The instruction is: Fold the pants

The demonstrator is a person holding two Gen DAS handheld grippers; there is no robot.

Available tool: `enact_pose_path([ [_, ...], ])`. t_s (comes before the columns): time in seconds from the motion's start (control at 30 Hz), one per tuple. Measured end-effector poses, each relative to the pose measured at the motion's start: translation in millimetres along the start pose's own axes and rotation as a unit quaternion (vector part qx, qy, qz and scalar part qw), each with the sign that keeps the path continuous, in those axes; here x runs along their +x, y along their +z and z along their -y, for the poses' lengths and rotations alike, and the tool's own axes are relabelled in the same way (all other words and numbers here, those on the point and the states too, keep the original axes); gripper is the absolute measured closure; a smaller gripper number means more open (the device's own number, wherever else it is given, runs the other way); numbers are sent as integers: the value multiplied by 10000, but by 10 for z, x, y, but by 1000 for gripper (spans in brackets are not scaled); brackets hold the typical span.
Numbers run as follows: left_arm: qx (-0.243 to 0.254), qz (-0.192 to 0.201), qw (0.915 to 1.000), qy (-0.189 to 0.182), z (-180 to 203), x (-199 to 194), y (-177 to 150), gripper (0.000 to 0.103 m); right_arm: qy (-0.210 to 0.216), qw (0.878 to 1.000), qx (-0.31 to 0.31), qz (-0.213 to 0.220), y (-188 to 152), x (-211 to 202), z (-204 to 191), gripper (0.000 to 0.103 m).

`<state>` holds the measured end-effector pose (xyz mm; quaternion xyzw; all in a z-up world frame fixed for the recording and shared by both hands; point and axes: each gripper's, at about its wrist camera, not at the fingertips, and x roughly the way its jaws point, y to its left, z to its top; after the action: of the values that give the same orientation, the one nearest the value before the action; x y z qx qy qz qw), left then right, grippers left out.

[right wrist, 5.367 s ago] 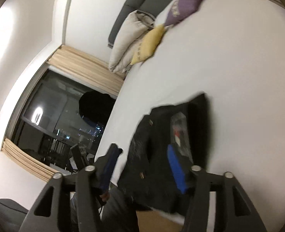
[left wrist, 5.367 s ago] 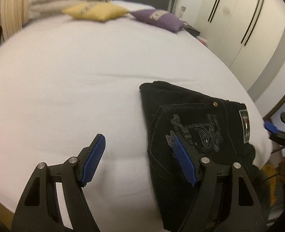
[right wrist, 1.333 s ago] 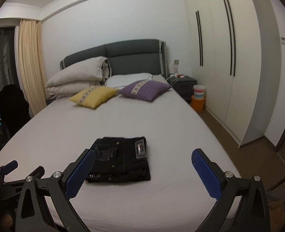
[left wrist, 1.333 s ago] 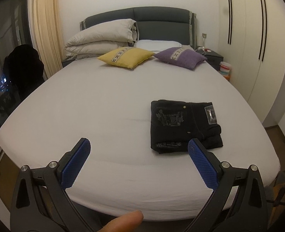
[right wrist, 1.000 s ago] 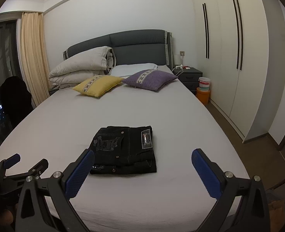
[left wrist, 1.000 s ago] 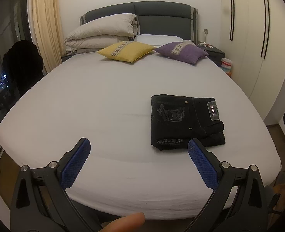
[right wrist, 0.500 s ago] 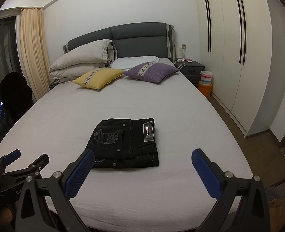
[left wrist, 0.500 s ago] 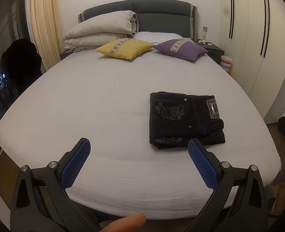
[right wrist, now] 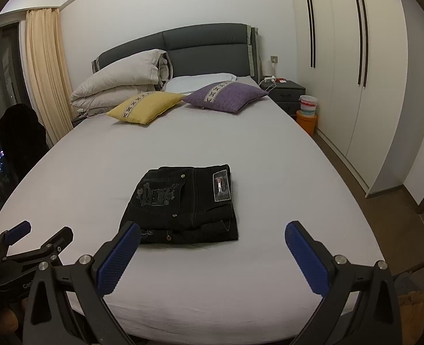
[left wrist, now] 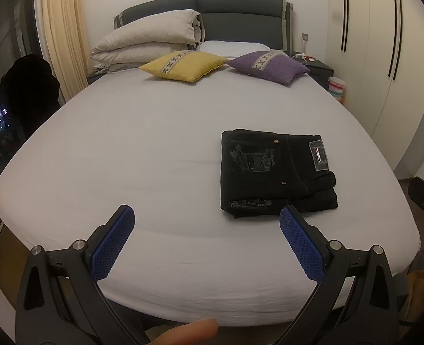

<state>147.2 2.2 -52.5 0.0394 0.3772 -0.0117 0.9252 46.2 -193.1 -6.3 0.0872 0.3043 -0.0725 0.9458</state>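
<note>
Hanging wide apart at the foot of the bed (left wrist: 125,149), the left claw (left wrist: 207,240) grips nothing, its blue pads (left wrist: 111,244) spread far to either side with only white sheet between them. A fingertip (left wrist: 189,335) of the person holding it shows at the very bottom of that view. The right claw (right wrist: 212,256) is spread just as wide and is empty too, poised off the bed's near edge; past its own left pad (right wrist: 117,256), lower and farther left, the left claw pokes into its view.

Ahead of both claws lie the black pants (left wrist: 275,172), folded into a compact, squarish stack flat on the sheet. From the left claw the pants (right wrist: 183,204) sit forward and to the right, just beyond its right pad; from the right claw they sit forward and to the left, close past its left pad. Neither claw touches them. A stitched back pocket and a pale label face up, and lower folded layers stick out along the near edge.

Farther on, well beyond the pants, a yellow cushion (left wrist: 183,66) and a purple cushion (left wrist: 266,67) rest side by side near the dark headboard (right wrist: 206,43), with a folded grey duvet (left wrist: 145,40) to their left. White wardrobe doors (right wrist: 355,72) stand off to the right of the claws.
</note>
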Motion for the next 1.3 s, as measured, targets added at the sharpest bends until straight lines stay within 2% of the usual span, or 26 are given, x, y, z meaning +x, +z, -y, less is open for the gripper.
enact_pose_path([
  [0.5,6,-126,9999,-28,-33,163,-30,0,14,9998,15,-180,-44,142,-21,0],
  [1.3,9,-60,9999,-95,-20,121,-47,0,15,9999,-8,-151,-54,113,-63,0],
])
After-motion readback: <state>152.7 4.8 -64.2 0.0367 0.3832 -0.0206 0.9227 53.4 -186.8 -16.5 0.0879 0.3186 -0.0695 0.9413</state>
